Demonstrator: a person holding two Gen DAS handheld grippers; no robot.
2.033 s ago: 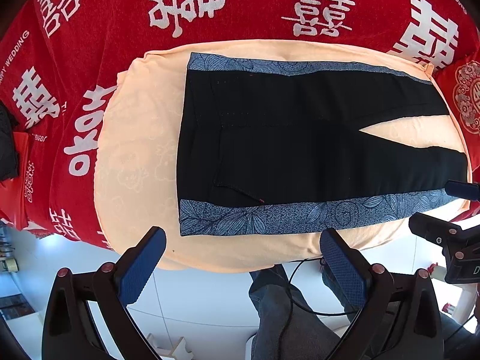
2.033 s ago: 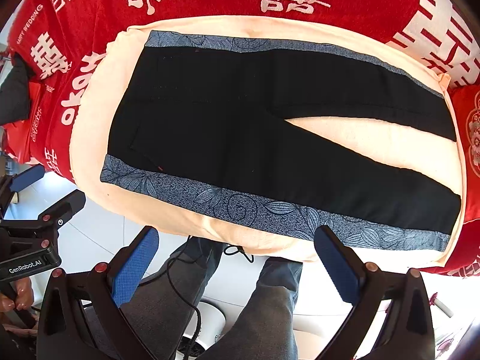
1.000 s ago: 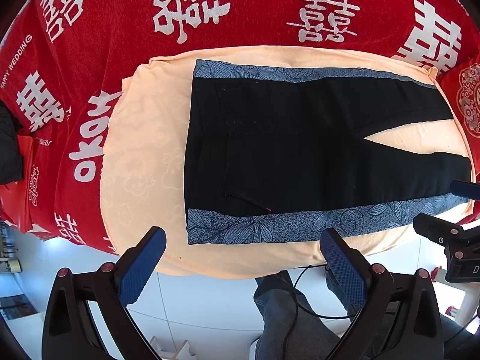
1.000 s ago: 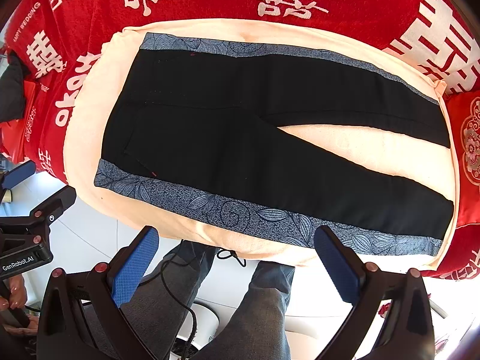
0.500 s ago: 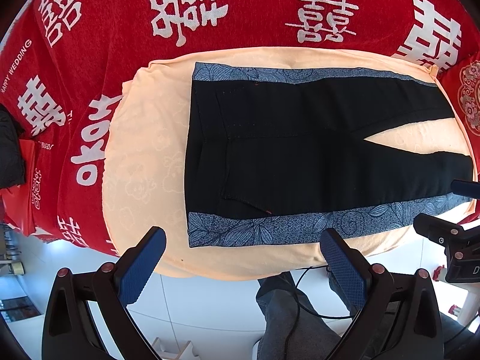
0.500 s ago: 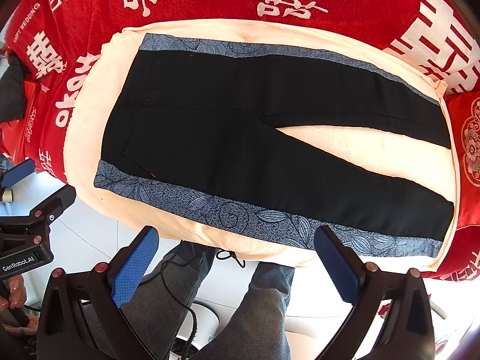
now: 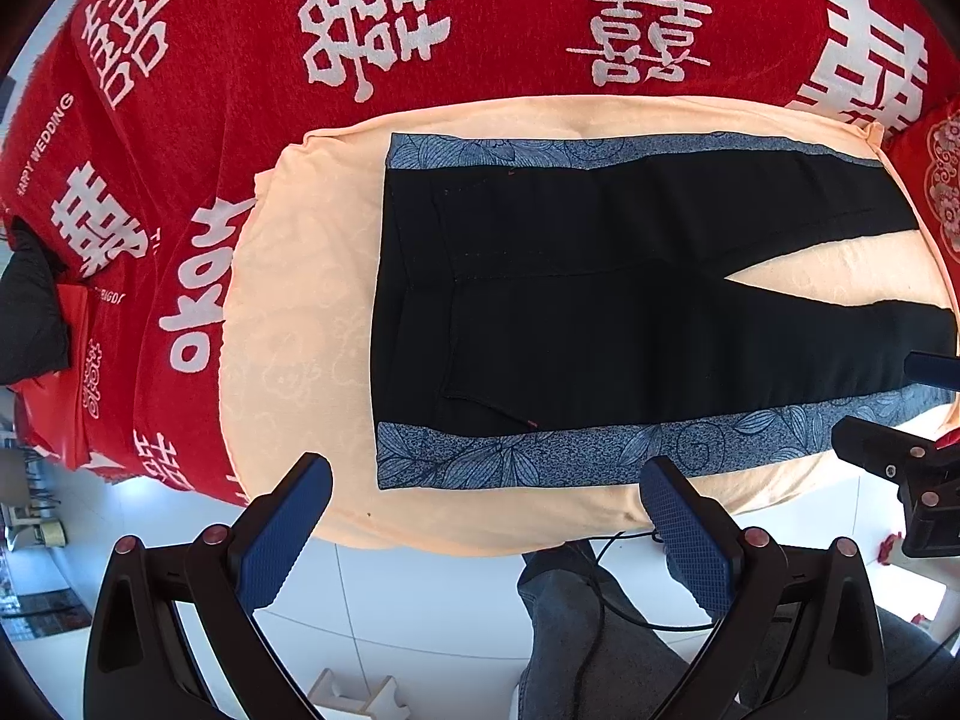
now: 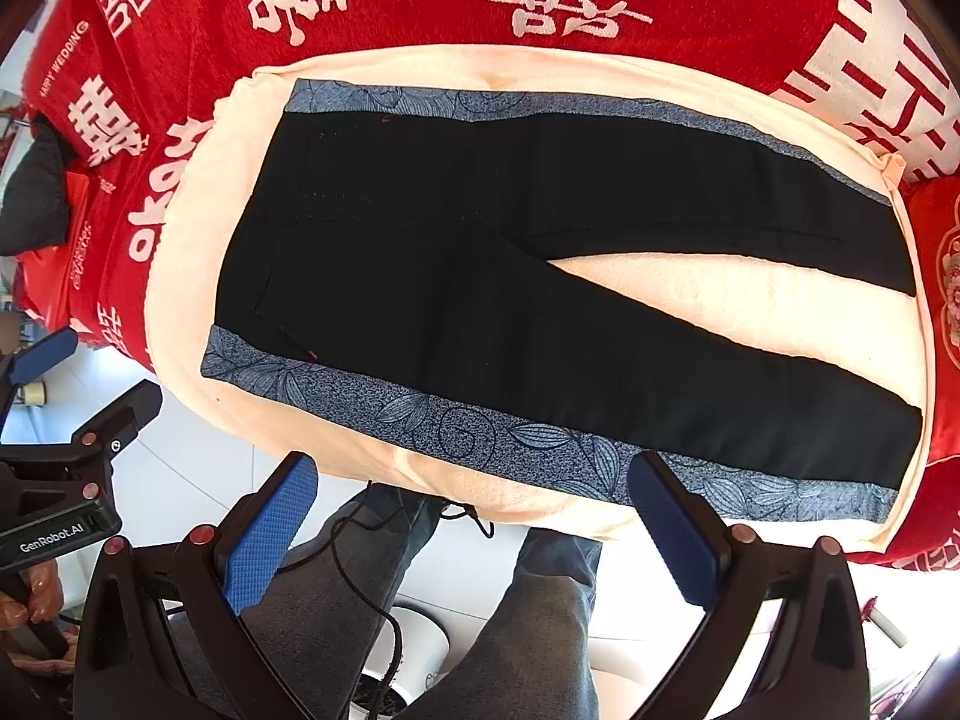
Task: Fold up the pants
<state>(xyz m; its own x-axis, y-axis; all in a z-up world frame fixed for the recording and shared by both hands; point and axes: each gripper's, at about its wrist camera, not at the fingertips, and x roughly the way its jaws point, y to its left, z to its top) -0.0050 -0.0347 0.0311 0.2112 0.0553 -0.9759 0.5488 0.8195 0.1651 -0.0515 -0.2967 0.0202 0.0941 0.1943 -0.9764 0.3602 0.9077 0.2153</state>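
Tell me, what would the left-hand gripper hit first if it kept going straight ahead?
Probably the black pants with blue-grey floral side stripes, spread on the peach blanket; the open left gripper points at them, though depth is unclear.

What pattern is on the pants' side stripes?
Blue-grey leaf print on the stripes; clearest in the right wrist view.

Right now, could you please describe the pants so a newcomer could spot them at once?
On the red blanket with white characters lies a pale peach cloth. Spread flat on it are the black pants with blue-grey leaf-patterned side stripes, legs slightly parted toward the right. They are the only garment on that cloth.
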